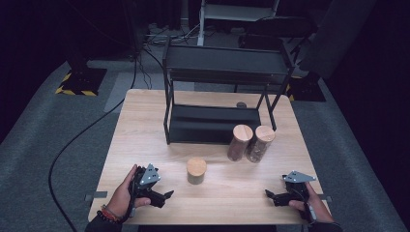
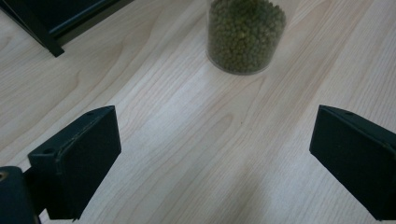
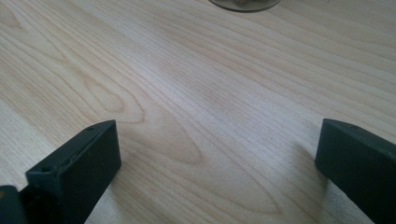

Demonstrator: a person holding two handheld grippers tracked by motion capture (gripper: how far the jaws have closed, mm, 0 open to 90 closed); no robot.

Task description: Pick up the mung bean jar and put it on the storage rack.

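While both grippers rest low at the near edge of the worktop (image 1: pixel 145 116), nothing is gripped.

The left gripper (image 1: pixel 164 195) is held with fingers (image 2: pixel 74 163) spread wide, aimed at the short jar (image 1: pixel 196 170) of green beans standing just beyond it. The right gripper (image 1: pixel 270 195) is likewise released, fingers (image 3: pixel 74 168) apart over bare wood. Two taller jars (image 1: pixel 250 142) are stood together before the black rack (image 1: pixel 217 87).

No readable text, label, brand or number anywhere that I can make out. The only sign is the yellow-and-black hazard striping (image 1: pixel 73 91) on the floor base at ten o'clock from my table (image 1: pixel 145 125); a fainter strip at two o'clock is too dark to tell.
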